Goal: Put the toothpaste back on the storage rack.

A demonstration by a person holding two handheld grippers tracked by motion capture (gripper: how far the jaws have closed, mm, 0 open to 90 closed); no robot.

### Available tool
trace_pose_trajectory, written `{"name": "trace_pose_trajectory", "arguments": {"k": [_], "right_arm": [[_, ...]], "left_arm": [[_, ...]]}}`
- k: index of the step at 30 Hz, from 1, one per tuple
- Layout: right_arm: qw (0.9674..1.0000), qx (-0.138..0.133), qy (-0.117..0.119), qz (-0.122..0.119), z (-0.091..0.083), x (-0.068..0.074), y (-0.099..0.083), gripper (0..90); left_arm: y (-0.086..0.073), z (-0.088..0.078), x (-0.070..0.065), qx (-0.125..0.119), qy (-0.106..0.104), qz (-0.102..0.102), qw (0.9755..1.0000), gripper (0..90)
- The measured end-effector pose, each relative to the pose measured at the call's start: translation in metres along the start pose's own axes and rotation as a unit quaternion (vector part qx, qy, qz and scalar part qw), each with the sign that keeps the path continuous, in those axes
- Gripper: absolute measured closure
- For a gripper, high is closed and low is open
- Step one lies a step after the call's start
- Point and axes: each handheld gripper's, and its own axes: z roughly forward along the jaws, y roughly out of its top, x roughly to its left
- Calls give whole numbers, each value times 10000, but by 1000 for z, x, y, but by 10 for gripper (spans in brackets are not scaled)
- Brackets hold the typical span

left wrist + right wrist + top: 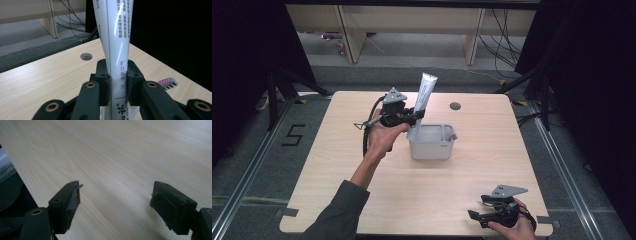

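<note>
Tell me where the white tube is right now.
In the high view the white tube stands nearly upright near the table's middle, clamped in the left gripper just above the left end of the grey bin.

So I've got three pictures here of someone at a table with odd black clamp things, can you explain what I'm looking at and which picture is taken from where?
No robot here: a person holds a hand-held gripper in each hand. The wide picture comes from a camera above the wooden table. The other two come from cameras riding on the grippers, looking along their black jaws.

The left gripper is shut on a white tube with printed text, held upright above a pale plastic bin at mid-table. Beside its jaws, a pink-and-white brush head peeks out.

The right gripper rests near the table's front edge, jaws wide open, holding nothing. A small round hole marks the table's far side.
</note>
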Motion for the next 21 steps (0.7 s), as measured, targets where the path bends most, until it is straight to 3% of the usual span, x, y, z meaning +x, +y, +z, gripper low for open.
{"name": "trace_pose_trajectory", "arguments": {"k": [13, 21], "right_arm": [[10000, -35, 16, 13, -1, -1, -1, 236], [9999, -83, 2, -108, -2, -3, -2, 236]], "left_arm": [[6, 30, -10, -44, -41, 33, 10000, 754], [4, 47, -16, -39, -43, 75, 10000, 754]]}}
